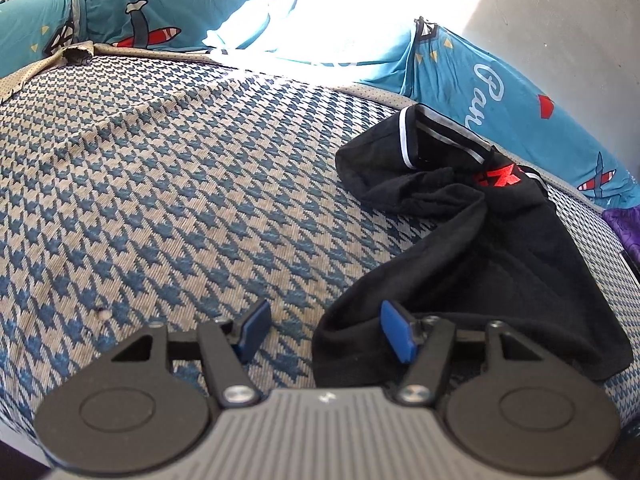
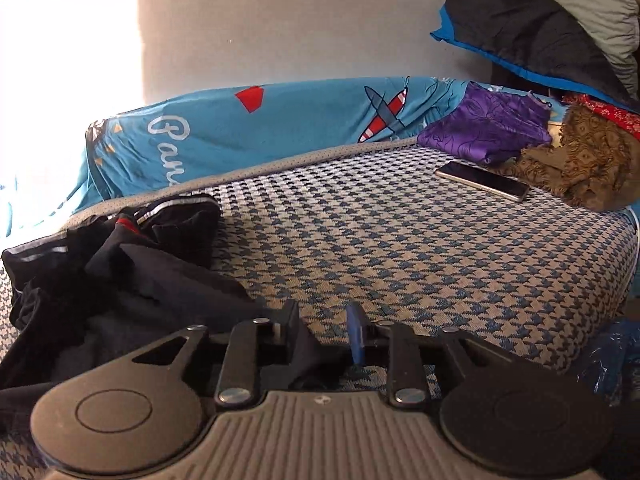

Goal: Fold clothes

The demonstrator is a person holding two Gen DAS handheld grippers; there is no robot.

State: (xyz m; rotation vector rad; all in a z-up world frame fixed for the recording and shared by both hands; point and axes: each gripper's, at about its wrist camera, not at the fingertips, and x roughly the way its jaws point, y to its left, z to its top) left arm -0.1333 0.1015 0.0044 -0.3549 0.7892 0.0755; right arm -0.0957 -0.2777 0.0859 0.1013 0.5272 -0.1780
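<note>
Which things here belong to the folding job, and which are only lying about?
For the job:
- black garment, crumpled on the checked mattress
- left gripper
- right gripper

Lying about:
- phone
- purple cloth
- brown patterned cloth
- blue printed sheet

White cursive letters "Par" stand on the teal sheet (image 2: 256, 128) at about ten o'clock in the right wrist view; the rest is hidden.

Matt black cloth garment (image 1: 480, 240) on coarse woven mattress (image 1: 180, 180).
</note>
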